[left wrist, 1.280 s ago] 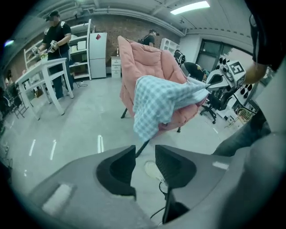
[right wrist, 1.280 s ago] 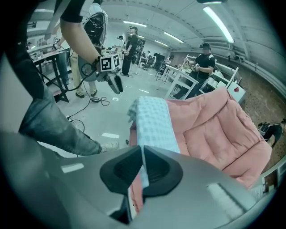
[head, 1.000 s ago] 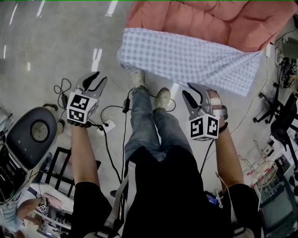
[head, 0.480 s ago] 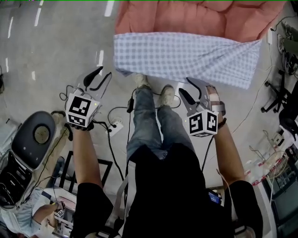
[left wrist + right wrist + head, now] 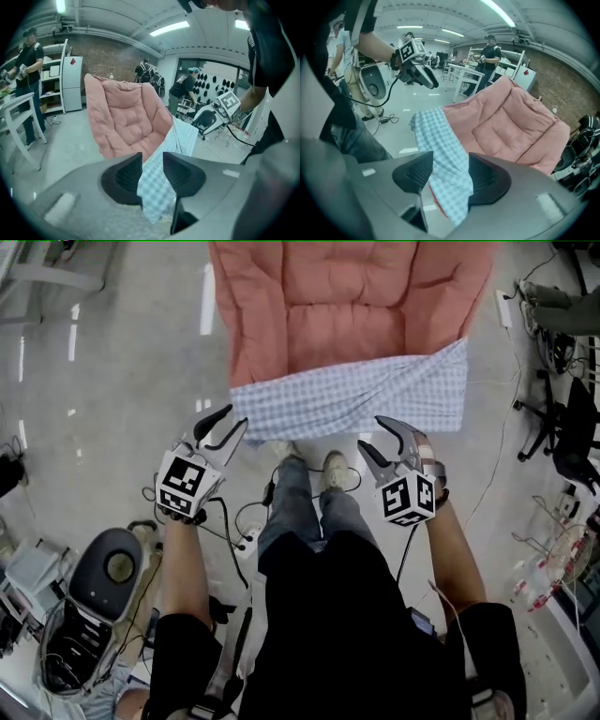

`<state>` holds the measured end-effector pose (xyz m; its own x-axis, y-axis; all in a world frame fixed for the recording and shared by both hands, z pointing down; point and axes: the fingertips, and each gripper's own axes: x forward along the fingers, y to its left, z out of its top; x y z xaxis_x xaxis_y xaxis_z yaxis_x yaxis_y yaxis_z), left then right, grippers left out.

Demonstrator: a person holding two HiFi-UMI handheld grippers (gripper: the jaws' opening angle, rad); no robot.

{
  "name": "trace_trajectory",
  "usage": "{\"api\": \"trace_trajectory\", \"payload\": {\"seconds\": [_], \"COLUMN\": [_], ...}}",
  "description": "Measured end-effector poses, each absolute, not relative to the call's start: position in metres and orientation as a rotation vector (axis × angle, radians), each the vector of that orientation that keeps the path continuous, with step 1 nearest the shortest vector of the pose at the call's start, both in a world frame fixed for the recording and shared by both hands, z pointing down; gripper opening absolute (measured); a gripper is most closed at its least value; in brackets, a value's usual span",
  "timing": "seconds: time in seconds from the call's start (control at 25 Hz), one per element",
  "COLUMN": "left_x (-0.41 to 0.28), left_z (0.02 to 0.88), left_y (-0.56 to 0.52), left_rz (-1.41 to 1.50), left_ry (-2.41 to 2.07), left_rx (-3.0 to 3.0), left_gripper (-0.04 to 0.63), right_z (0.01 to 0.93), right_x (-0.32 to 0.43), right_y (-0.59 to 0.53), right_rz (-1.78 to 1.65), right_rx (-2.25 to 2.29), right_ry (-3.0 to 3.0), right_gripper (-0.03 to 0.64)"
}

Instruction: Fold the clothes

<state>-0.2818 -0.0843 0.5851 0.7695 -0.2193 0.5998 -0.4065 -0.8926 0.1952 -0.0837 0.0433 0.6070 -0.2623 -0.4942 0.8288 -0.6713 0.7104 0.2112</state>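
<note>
A big pink padded chair stands on the shiny grey floor. A blue and white checked cloth lies across the chair's front edge and hangs down over it. Black cables lie on the floor nearby.

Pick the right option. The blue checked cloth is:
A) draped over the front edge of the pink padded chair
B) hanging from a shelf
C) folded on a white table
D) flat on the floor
A: the checked cloth hangs across the front edge of the pink chair, whose cushions show behind it.
</note>
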Motion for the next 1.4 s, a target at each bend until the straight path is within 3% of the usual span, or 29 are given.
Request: {"api": "trace_trajectory", "payload": {"seconds": [0.44,0.8,1.16,1.4], "left_x": [-0.154,-0.017,0.149,0.189], "left_z": [0.536,0.577,0.623,0.642], "left_y": [-0.131,-0.085,-0.037,-0.049], "left_rz": [0.913,0.972,0.953,0.972], "left_ry": [-0.348,-0.287,-0.429,-0.485], "left_rx": [2.784,2.684,2.507,2.49], "left_gripper": [0.144,0.144,0.141,0.141], "right_z": [0.537,0.578,0.602,0.644], "right_x": [0.029,0.141,0.34,0.394], "right_y": [0.004,0.002,-0.01,-0.039], "right_rz": [0.25,0.256,0.166,0.139], "right_rx": [1.232,1.169,0.996,0.905], "right_ry": [-1.818,-1.878,-1.919,-1.927], "right_gripper": [0.206,0.196,0.153,0.146]}}
